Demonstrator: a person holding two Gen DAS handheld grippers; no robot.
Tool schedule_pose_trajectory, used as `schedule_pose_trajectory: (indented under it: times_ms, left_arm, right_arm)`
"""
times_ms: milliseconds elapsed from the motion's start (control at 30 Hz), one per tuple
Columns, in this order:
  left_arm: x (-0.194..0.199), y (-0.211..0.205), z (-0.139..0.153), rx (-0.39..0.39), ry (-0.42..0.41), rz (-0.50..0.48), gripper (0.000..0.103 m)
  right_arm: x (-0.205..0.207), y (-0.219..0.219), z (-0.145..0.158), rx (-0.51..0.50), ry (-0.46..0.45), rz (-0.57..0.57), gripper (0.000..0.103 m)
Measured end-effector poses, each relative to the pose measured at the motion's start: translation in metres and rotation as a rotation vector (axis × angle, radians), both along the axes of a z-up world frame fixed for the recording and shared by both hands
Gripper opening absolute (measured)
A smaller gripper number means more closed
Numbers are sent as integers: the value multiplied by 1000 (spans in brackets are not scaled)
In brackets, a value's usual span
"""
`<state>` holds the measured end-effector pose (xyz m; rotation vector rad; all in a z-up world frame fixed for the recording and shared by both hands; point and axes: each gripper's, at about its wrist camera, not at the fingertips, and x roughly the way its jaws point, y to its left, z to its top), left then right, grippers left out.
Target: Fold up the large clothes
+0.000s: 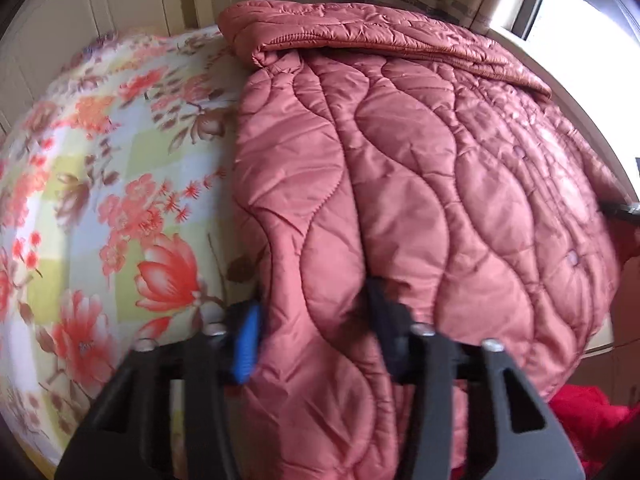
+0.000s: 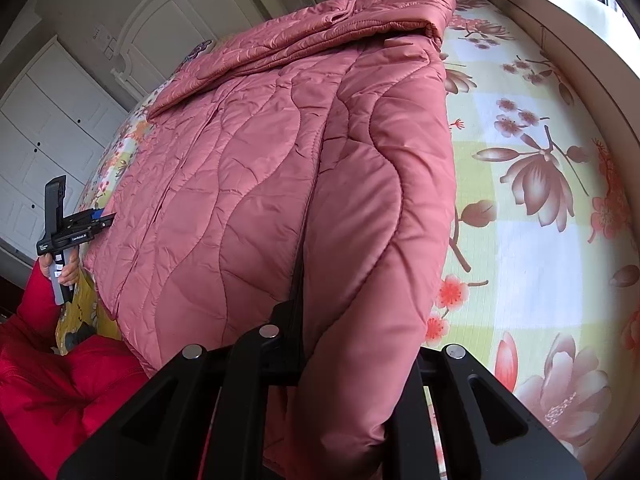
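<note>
Garment: a large pink quilted coat (image 1: 400, 184) lies spread across the bed, its far end folded back on itself into a thick roll near the headboard side; wavy stitch lines run along its length.

Bed: the floral sheet (image 1: 100, 184) – red and brown blossoms on pale green and white squares – shows bare on both sides of the coat.

My left gripper (image 1: 312, 320): it sits at the near edge of the coat, which bulges up between my fingers. The blue-padded finger (image 1: 246, 344) is on the sheet side, the black one presses into the quilting – spread wide, with fabric filling the gap. Whether they actually pinch it I cannot tell.

My right gripper (image 2: 344, 344): a thick fold of the coat's edge rises between my fingers and drapes over the near frame. One finger (image 2: 294, 312) shows as a dark strip pressed against the fold; the other is hidden under fabric – clamped on the coat.

Other view of my left: from the right wrist camera the left gripper appears at the coat's opposite side, tip touching the edge, held by a hand (image 2: 66, 270) in a red sleeve (image 2: 36, 308).

Room: white panelled cupboards (image 2: 52, 120) behind the bed, a bright window (image 1: 592, 36) to one side.
</note>
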<state>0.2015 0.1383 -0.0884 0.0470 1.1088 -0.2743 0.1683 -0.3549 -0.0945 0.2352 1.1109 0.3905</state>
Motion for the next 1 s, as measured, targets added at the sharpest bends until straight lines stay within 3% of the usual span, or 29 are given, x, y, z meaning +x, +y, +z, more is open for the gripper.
schedule_pose_trajectory:
  times_ms: [33,200,367,633,1000]
  left_arm:
    - [0,2,1,-43,20,0,23]
    - [-7,-2,1,-61,37,15,15]
    - [-10,0,2,-71,71,45,14]
    - [-13,13,5,-163,127,85,14]
    - [-15,23,8,-268,89,104,14]
  right_arm:
    - [0,0,0,0,-3,-1,13]
    - [-4,2,1,-23,-31,4,13]
    - [-14,3,1,-32,-45,-15,12]
    - [-39,-13,-4,66,-26,-72,12]
    - [-77,-22,12,132,-63,-87,12]
